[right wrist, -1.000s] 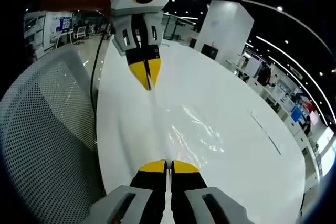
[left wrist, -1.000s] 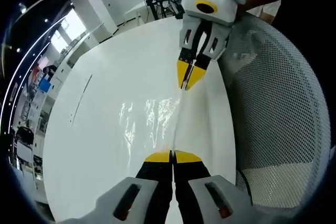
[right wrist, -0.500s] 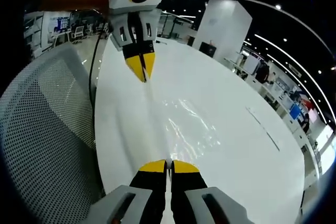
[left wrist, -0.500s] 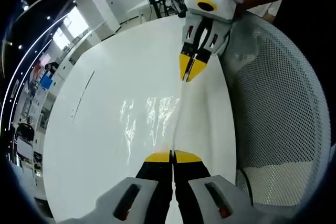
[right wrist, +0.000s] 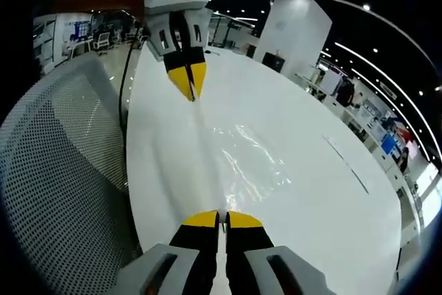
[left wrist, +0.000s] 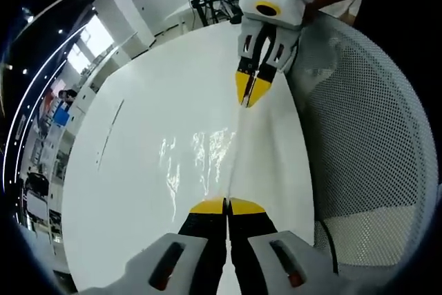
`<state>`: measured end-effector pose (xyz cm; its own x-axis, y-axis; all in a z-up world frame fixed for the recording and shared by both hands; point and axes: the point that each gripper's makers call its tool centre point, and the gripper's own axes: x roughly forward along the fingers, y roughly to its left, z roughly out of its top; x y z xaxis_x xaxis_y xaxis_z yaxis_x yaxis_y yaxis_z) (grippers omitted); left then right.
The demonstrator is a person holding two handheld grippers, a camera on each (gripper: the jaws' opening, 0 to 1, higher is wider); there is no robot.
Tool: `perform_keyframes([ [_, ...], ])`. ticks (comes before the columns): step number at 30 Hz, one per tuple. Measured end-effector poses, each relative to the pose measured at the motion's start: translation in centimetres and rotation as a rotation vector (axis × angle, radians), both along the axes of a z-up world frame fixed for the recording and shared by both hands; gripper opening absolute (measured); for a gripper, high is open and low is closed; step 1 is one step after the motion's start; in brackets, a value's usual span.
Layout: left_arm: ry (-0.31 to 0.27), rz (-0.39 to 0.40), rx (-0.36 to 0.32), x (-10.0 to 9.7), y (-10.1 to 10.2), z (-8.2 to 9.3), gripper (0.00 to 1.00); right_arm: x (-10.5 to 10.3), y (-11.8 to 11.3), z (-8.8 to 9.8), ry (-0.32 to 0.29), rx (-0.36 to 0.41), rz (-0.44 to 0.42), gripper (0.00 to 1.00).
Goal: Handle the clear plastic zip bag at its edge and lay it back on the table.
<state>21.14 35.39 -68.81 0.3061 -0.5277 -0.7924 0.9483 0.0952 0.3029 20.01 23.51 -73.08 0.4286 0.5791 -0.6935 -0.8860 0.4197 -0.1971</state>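
While both tongs [left wrist: 226, 205] [right wrist: 221, 217] stay clamped, the zip bag [left wrist: 207, 157] remains taut.

The clear plastic zip bag [left wrist: 207, 153] is so transparent against the white surface [left wrist: 138, 170] that only glints and faint creases mark it, so its outline and zip strip cannot be traced in either view. Where its edge meets the left tongs [left wrist: 226, 206] and the right tongs [right wrist: 216, 220], the yellow tips cover the film, so the grip itself is hidden. The mesh chair [left wrist: 373, 136] is cut off by the picture's edge, and the distant room is too small to make out.
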Motion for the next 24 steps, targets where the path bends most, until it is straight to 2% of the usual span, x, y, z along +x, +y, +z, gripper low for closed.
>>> perform_keyframes([
  [2, -0.016, -0.028, -0.006, -0.2, -0.3, 0.1, 0.0, 0.1, -0.1, 0.0, -0.006, 0.0, 0.006, 0.0],
  [8, 0.008, -0.046, -0.015, -0.7, -0.4, 0.1, 0.0, -0.4, 0.0, 0.4, 0.035, 0.067, -0.016, 0.05],
  [10, 0.005, -0.05, -0.009, -0.6, -0.4, 0.0, 0.0, -0.4, 0.0, 0.7, 0.032, 0.075, -0.011, 0.07],
  [16, 0.008, -0.052, 0.002, -0.5, -0.3, -0.4, 0.0, -0.8, 0.6, 2.3, 0.046, 0.141, 0.021, 0.11],
  [20, 0.008, -0.058, 0.008, -0.6, -0.3, -0.5, 0.0, -0.2, 0.7, 3.2, 0.041, 0.177, 0.004, 0.1],
  [24, 0.013, -0.06, 0.005, -0.6, -0.4, -0.5, 0.0, -0.1, 1.4, 2.8, 0.049, 0.184, 0.015, 0.1],
])
